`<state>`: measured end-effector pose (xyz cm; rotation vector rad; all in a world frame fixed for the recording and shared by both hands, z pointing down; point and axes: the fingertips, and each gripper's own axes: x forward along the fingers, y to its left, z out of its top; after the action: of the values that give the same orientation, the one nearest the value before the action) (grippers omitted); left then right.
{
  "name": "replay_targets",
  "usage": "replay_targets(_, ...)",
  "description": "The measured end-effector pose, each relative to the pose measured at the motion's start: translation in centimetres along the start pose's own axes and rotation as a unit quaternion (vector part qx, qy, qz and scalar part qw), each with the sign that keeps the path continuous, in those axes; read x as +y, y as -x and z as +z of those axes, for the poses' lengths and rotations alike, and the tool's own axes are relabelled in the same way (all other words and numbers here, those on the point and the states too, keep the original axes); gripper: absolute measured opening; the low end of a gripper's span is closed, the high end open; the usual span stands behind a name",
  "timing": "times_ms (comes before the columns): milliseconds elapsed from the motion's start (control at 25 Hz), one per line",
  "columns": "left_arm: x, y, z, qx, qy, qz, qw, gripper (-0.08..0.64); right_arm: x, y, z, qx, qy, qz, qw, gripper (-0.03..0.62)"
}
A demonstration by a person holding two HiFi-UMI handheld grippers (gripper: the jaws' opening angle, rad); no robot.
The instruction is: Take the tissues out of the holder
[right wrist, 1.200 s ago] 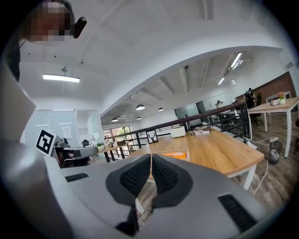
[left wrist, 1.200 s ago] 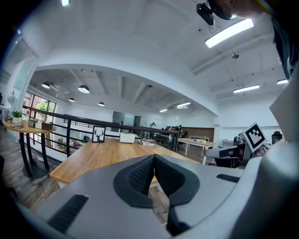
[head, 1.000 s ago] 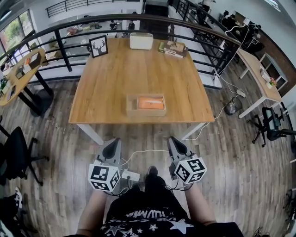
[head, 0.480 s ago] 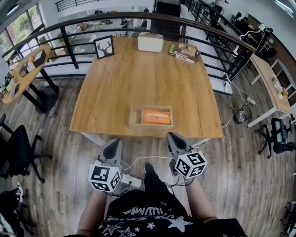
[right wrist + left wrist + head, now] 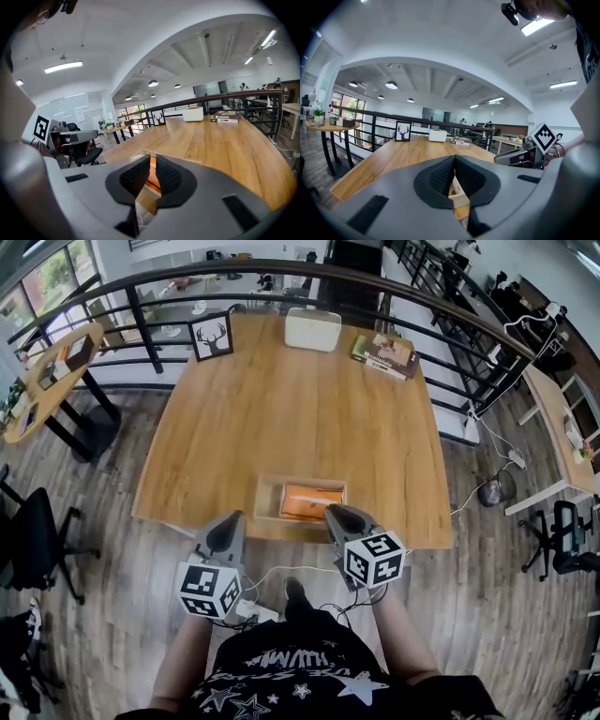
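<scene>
A shallow wooden holder [image 5: 267, 500] lies near the table's front edge, and an orange tissue pack [image 5: 311, 502] rests flat inside it. My left gripper [image 5: 232, 518] hovers just short of the table edge, to the left of the holder, shut and empty. My right gripper [image 5: 331, 512] is over the holder's near right corner, also shut with nothing in it. In the right gripper view the orange pack [image 5: 152, 180] shows just beyond the closed pads [image 5: 168, 176]. Part of the holder [image 5: 458, 194] appears behind the closed jaws in the left gripper view.
On the wooden table [image 5: 281, 418], at its far side, stand a framed deer picture [image 5: 211, 336], a white box [image 5: 313, 329] and some books [image 5: 385, 352]. A black railing [image 5: 141, 296] runs behind. A side table [image 5: 52, 371] and a chair [image 5: 33, 540] are at the left.
The person has stepped up to the table. Both grippers have moved forward towards the holder, the right one reaching its near right corner. Both stay shut.
</scene>
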<state>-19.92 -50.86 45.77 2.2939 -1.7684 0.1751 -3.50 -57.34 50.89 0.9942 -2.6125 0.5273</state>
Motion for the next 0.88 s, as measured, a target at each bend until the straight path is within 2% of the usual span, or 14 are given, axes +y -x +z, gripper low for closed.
replay_targets(280, 0.4, -3.9, -0.5, 0.014, 0.003, 0.008, 0.9999, 0.012, -2.7, -3.8, 0.0, 0.072, 0.040, 0.017, 0.996, 0.030)
replay_targets(360, 0.5, -4.8, -0.5, 0.016, 0.001, 0.010, 0.9998, 0.012, -2.9, -4.9, -0.3, 0.099, 0.060, 0.031, 0.993, 0.109)
replay_targets(560, 1.6, -6.8, -0.4, 0.016, 0.004, 0.027, 0.9995, 0.012, -3.8, -7.4, -1.5, 0.152, 0.101, 0.046, 0.982, 0.141)
replay_targets(680, 2.2, -7.7, -0.3, 0.020, 0.002, 0.035, 0.9992, 0.012, -4.2, -8.7, -2.2, 0.185, 0.107, 0.065, 0.975, 0.160)
replay_targets(880, 3.5, -8.7, -0.4, 0.025, 0.012, 0.050, 0.9984, 0.012, -4.2, -10.2, -3.5, 0.247, 0.134, 0.089, 0.956, 0.174)
